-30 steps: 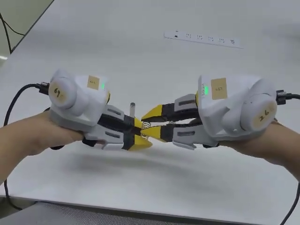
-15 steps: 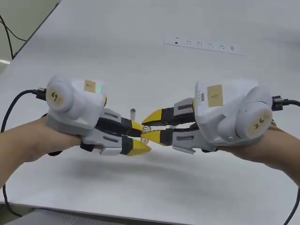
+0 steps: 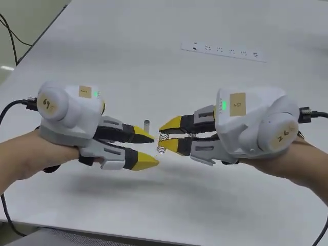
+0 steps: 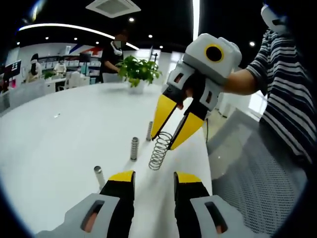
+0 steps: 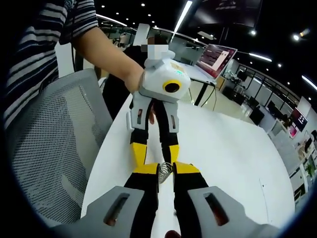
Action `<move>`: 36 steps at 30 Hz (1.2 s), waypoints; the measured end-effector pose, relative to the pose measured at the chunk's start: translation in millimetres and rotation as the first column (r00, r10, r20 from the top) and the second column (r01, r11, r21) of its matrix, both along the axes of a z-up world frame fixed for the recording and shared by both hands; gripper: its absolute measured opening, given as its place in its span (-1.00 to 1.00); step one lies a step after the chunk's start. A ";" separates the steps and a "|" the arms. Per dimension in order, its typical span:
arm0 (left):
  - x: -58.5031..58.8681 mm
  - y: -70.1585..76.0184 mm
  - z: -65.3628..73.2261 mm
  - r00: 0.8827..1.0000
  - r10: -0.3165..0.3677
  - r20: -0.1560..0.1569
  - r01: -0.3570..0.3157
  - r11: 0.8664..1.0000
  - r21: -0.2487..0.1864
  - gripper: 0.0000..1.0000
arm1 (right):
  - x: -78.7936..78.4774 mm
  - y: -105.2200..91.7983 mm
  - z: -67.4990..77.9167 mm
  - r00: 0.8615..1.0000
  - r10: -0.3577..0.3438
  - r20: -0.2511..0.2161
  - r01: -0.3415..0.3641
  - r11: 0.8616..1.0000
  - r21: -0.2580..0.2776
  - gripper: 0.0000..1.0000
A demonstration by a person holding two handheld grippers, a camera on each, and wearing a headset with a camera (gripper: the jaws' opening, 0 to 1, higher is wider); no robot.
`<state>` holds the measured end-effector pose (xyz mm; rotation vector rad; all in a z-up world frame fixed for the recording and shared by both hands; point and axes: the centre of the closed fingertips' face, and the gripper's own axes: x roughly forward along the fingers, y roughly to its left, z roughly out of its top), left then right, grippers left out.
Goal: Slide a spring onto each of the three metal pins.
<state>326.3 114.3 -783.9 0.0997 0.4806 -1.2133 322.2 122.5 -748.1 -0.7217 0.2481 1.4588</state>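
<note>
A small steel spring (image 3: pixel 162 143) hangs between the yellow tips of my right gripper (image 3: pixel 160 136), which is shut on its upper end. My left gripper (image 3: pixel 154 150) faces it from the left, open, a short gap away from the spring. One metal pin (image 3: pixel 147 124) stands upright on the white table just behind the tips. In the left gripper view, three pins (image 4: pixel 133 148) (image 4: pixel 149 131) (image 4: pixel 99 176) stand in a row left of the spring (image 4: pixel 159 151), beyond my own open tips (image 4: pixel 153 177). The right gripper view has the spring (image 5: pixel 164 168) pinched between its jaws.
A white power strip (image 3: pixel 223 51) lies at the far side of the table (image 3: pixel 128 61). A black cable (image 3: pixel 13 110) trails off the left gripper. A grey mesh chair (image 5: pixel 59 148) sits beside the table edge. A potted plant (image 4: pixel 138 72) stands at the far end.
My left gripper has opened and drawn back to the left, away from the spring. The right gripper keeps hold of the spring and has barely moved.
</note>
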 end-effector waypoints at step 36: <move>18.1 48.5 0.7 0.972 0.235 0.000 -0.235 0.971 -0.040 0.96 | 23.4 5.1 -10.0 0.996 -0.087 -0.023 0.087 0.996 0.007 -0.86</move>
